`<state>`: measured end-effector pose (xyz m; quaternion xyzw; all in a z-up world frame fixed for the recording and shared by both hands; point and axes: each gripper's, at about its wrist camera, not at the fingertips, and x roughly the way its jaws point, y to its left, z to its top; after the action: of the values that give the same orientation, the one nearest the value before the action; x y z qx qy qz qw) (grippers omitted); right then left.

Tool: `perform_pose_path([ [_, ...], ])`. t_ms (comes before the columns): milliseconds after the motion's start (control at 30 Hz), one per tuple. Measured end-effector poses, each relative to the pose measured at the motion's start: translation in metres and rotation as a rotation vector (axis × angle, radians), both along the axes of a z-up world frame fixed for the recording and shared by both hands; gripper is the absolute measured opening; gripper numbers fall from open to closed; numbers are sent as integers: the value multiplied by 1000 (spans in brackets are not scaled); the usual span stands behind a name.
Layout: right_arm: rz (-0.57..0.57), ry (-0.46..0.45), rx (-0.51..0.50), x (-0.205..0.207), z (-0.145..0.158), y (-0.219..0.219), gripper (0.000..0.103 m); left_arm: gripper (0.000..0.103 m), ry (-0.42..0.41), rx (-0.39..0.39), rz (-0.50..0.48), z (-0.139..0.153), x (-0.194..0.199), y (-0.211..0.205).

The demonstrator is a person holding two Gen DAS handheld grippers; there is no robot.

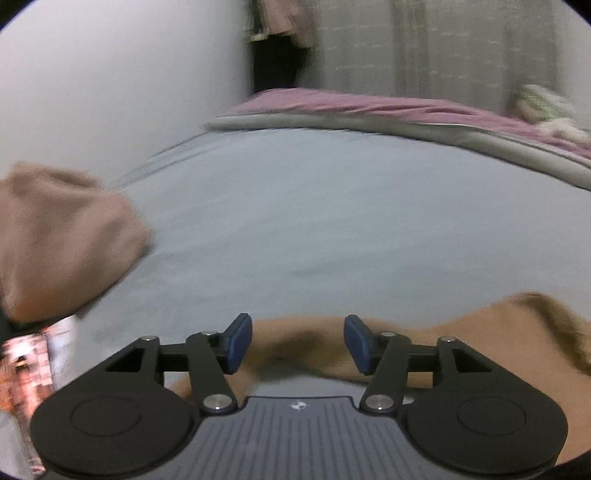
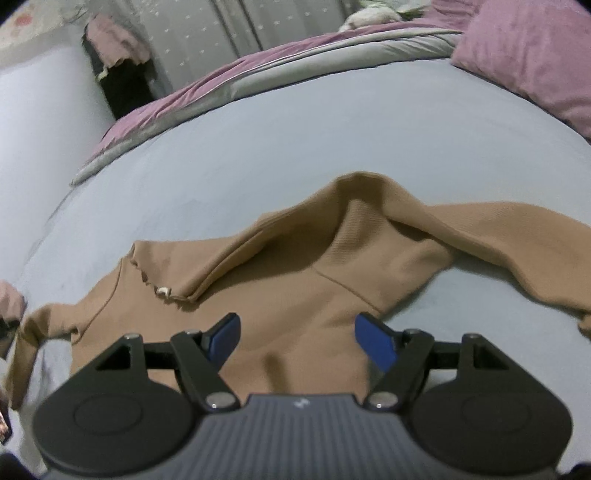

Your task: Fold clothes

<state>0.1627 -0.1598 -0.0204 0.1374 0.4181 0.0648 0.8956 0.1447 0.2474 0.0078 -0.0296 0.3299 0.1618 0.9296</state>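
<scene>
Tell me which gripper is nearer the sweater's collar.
Probably left. The left gripper is open over one edge of the tan sweater; the right gripper is open over its body, collar beyond, leftward.

Home bedroom: bed w/ grey sheet lying here, pink pillow & quilt sitting at bed's far edge, curtain hanging behind.

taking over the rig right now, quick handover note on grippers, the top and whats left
Left gripper: open, nothing between the pads, over an edge of the tan top.
Right gripper: open, empty, above the top's body.
The top lies on the grey-blue bed sheet, one part turned over the body, both sleeves out to the sides. A pinkish-brown garment lies at the left.
Done: a first rough fold at most.
Left: bring in the sleeves, finish the fold.
</scene>
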Motion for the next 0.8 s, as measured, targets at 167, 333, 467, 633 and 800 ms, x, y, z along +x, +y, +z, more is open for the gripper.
perform_pose_path([
  [167, 66, -11, -44, 13, -5, 26, 71, 55, 56, -63, -195, -18, 16, -47],
  [333, 115, -3, -102, 28, -17, 46, 69, 52, 85, -60, -337, -40, 33, -86],
  [467, 140, -15, -173, 40, -24, 57, 69, 40, 69, -42, -446, -48, 46, -115],
  [633, 173, -50, -251, 55, -30, 71, 67, 34, 68, -17, -528, -59, 67, -144],
  [800, 171, -88, -255, 76, -36, 74, 67, 34, 58, 18, -548, -61, 95, -160],
])
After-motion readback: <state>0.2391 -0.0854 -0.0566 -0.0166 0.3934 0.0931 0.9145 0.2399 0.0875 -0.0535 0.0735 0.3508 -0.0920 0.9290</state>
